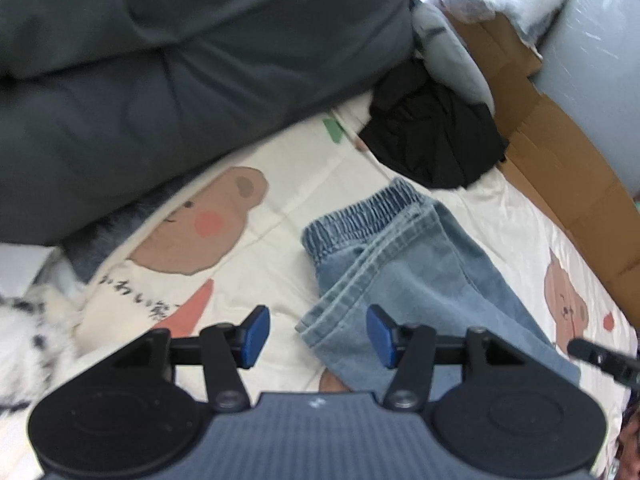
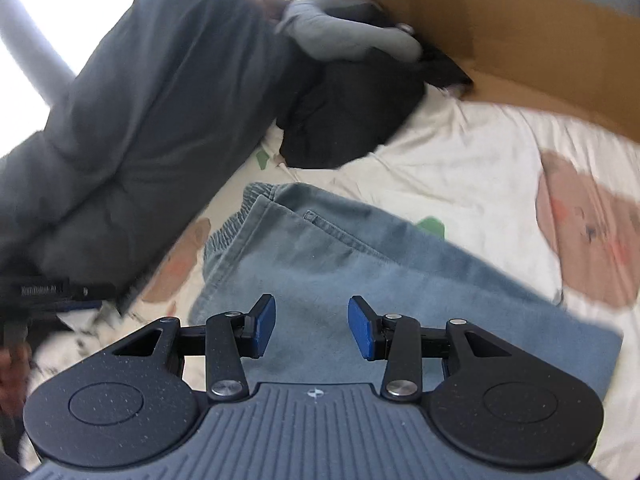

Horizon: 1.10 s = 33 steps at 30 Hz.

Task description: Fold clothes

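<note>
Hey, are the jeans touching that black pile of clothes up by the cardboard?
Apart. In the left wrist view a strip of cream bedsheet shows between the elastic waistband of the jeans and the black pile of clothes; the right wrist view agrees.

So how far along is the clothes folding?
Partly done, it seems. The light blue jeans lie doubled over on the cartoon bedsheet, a leg hem up by the elastic waistband, so one fold looks made. Nothing is in hand: the left tool and right tool are both open and empty above the jeans. The black garment remains crumpled and unfolded.
</note>
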{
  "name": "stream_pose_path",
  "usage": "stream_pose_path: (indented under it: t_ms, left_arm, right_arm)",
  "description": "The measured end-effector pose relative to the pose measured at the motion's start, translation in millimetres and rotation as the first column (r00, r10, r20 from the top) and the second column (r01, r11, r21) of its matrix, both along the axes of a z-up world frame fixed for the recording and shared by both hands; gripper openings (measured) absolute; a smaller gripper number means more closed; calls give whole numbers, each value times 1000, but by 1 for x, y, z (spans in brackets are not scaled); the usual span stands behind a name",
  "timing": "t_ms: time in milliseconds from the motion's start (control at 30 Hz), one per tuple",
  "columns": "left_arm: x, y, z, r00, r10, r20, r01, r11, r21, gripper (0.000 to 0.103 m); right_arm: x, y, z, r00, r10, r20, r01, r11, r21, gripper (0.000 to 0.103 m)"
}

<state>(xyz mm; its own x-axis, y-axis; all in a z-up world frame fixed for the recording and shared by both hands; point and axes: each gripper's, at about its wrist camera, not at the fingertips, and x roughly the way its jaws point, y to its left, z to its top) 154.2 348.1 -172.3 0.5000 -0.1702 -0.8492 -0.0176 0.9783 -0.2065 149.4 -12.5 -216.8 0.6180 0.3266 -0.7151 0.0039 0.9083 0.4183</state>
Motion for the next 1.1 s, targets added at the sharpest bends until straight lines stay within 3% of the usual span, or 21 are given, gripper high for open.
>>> stream_pose_path:
  t_ms: [100,233,300,433,700,967,1100]
  left_arm:
    - [5,-6,-26,998,-55,-8,55,998,12,57]
    - [10,-11,-59,997,-69,-34,68,998,-7,57]
    - [14,-11,-71,996,-75,-42,75,997,-11,57]
    - [27,-9,-92,990,-116,-75,116,993,-11,57]
    - [41,-1,-114,981,-155,-119,145,985,-91,54]
    - [40,6,-126,978,-151,-147,125,977,-171,44]
    - [40,8,-126,977,-154,-147,124,973,-192,37]
  right_arm:
    - [11,5,-9,999,35,10,-35,999,-38,48]
    - [27,12,-21,996,83,22,-81,993,-89,66]
    - [36,15,-28,993,111,28,-107,988,-109,68]
    - [61,22,-43,987,163,15,-160,980,-120,68]
    - [101,38,-55,966,259,15,-254,956,-146,67]
    - [138,64,-59,932,359,59,-339,916,-217,60]
    - [153,76,-65,933,357,52,-335,912,-238,59]
